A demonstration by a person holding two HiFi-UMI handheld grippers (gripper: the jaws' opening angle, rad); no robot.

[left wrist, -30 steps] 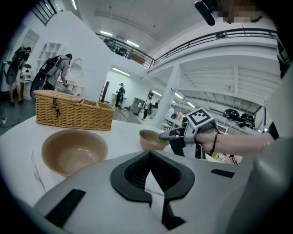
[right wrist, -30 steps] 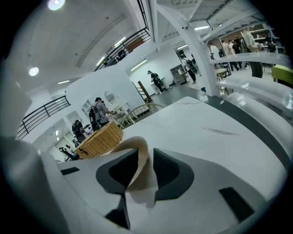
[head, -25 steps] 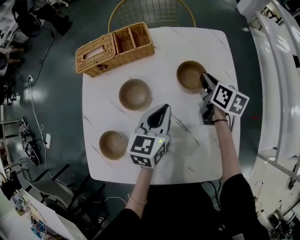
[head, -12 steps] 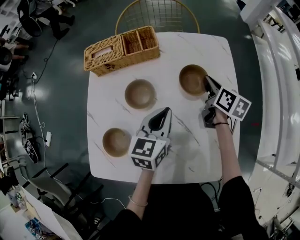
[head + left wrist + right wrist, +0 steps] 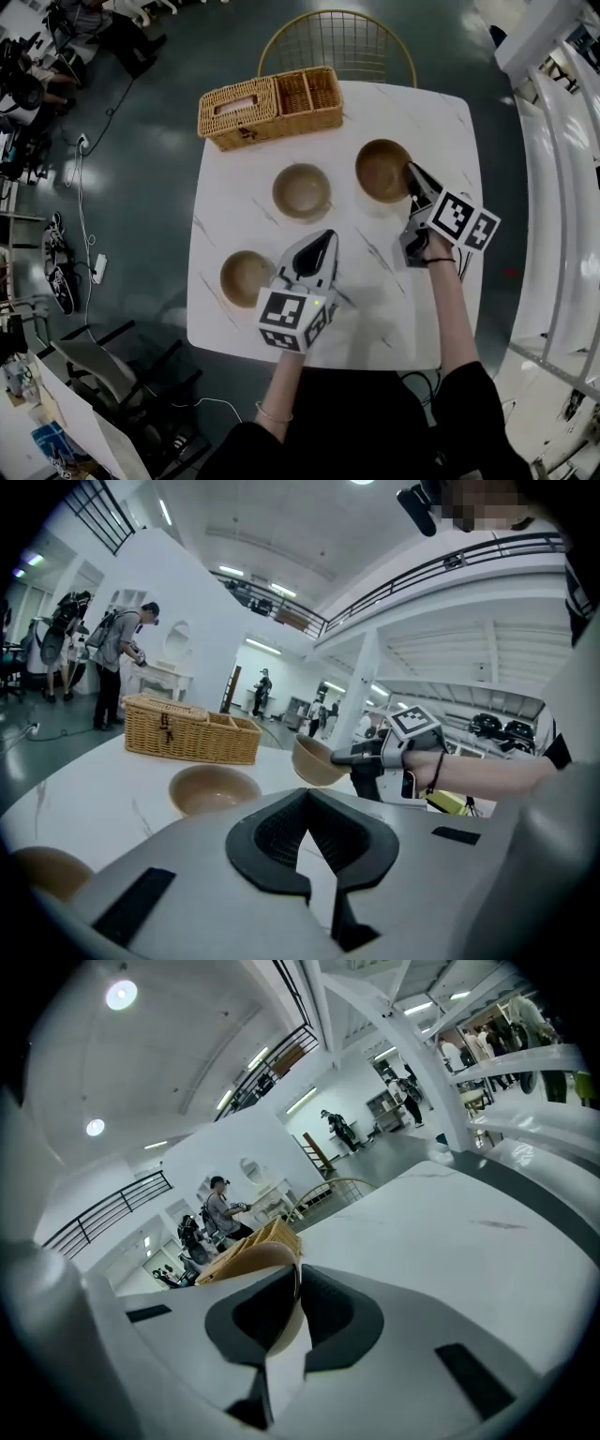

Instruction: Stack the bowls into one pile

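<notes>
ok so the right tongs (image 5: 411, 172) are pinched shut on the near rim of a round tan wooden-looking bowl (image 5: 380, 171) over the far right part of the white marble-look square bench (image 5: 375, 300), and in the right gripper view you can see the thin rim of that bowl (image 5: 253, 1258) sitting right between the pads. From the left gripper view the held bowl (image 5: 314, 759) is up off the bench and tipped a bit. The left tongs (image 5: 328, 234) are pressed together with nothing in them, hovering over the middle of the bench and pointing away from the person. A second tan bowl (image 5: 302, 191) sits upright mid-bench just beyond the left tongs, and a third tan bowl (image 5: 247, 277) sits at the near left, just beside the left gripper, so all three are apart from each other. There's also a woven wicker basket (image 5: 267, 106) with compartments on the far left corner and a gold wire chair (image 5: 337, 42) behind the bench
</notes>
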